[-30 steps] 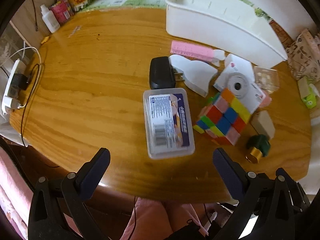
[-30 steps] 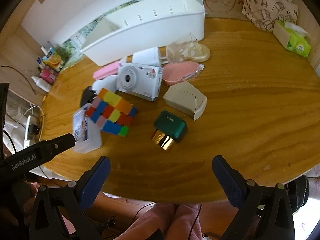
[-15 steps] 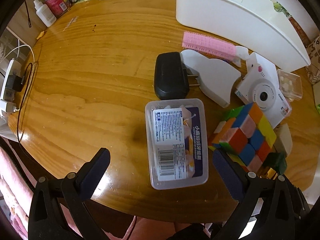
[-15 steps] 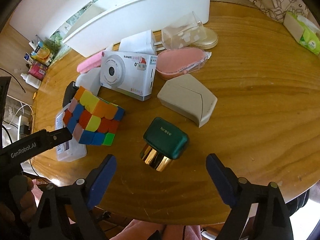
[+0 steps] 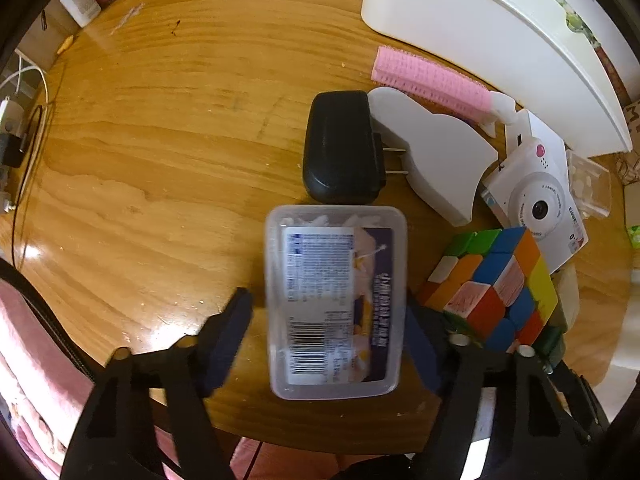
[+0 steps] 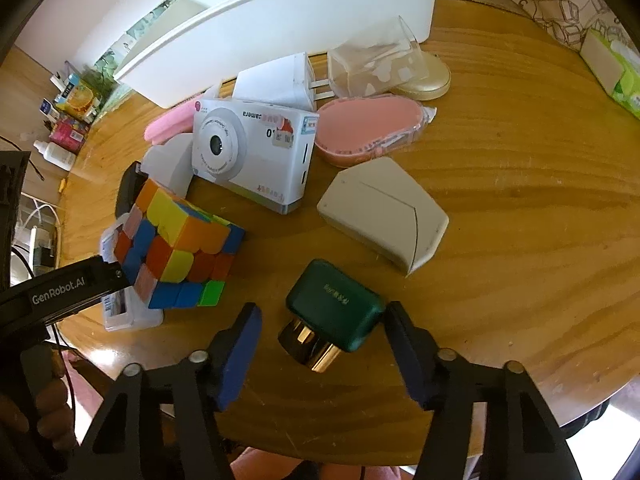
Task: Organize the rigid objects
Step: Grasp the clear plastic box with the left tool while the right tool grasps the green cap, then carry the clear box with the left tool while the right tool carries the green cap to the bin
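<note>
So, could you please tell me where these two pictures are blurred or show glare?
Left wrist view: the left finger and the clear plastic box are motion-blurred, with glare on the table beside them. Right wrist view: mostly sharp, edges bent by the fisheye.

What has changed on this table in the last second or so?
Both grippers came down over their targets, and their jaws have just been closing. The left gripper now straddles the clear plastic box; the right gripper straddles the green and gold case. One finger on each side looks at or near contact, the other still short, so neither is clearly gripped. The puzzle cube, toy camera and white bin stayed put.
</note>
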Tool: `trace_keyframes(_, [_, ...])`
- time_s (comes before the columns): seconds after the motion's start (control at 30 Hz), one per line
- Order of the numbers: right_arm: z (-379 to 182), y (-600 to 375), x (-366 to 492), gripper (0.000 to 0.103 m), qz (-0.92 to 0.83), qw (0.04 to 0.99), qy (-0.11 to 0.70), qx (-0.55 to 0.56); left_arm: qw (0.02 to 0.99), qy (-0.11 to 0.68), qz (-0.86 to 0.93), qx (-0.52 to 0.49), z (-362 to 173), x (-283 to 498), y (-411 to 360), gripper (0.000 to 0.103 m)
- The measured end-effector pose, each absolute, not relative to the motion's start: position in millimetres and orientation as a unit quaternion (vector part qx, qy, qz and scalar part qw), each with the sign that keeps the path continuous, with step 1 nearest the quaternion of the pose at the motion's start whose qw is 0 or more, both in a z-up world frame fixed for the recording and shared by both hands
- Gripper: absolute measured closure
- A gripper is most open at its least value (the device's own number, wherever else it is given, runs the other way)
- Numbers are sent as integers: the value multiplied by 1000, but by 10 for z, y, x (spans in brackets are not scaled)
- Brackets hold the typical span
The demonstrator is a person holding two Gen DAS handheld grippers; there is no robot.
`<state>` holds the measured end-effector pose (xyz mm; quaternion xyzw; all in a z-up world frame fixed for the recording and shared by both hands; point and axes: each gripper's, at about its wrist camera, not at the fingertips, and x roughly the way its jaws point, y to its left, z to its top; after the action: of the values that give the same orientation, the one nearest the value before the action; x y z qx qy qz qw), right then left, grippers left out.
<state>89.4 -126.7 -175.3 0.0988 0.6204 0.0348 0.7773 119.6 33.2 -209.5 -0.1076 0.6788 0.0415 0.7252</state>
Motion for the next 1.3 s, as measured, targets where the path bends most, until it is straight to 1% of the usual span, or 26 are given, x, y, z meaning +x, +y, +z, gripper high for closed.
trace_keyframes(0.1, [-1758,-1286,914,56,26,778,620,94,721,682,41,-117,-2144,1261,370,37])
trace_keyframes(0.4, [-1790,-1278,917,57,23,780,617,105,715,689,25,-120,-2174,1387,513,37])
trace_keyframes(0.6, [-1715,-1213,915,57,21,780,615,111,716,687,14,-121,-2056,1488,736,37])
trace_keyframes(0.9, [-1373,-1102,811,57,16,808,578,115,746,655,-8,-119,-1606,1376,1056,37])
trace_keyframes(1.03, [-1169,-1045,746,57,13,828,549,110,769,627,-14,-121,-1358,1383,1295,37])
trace_keyframes(1.3, [-699,-951,719,57,7,867,490,88,815,565,-25,-129,-894,1379,1422,37])
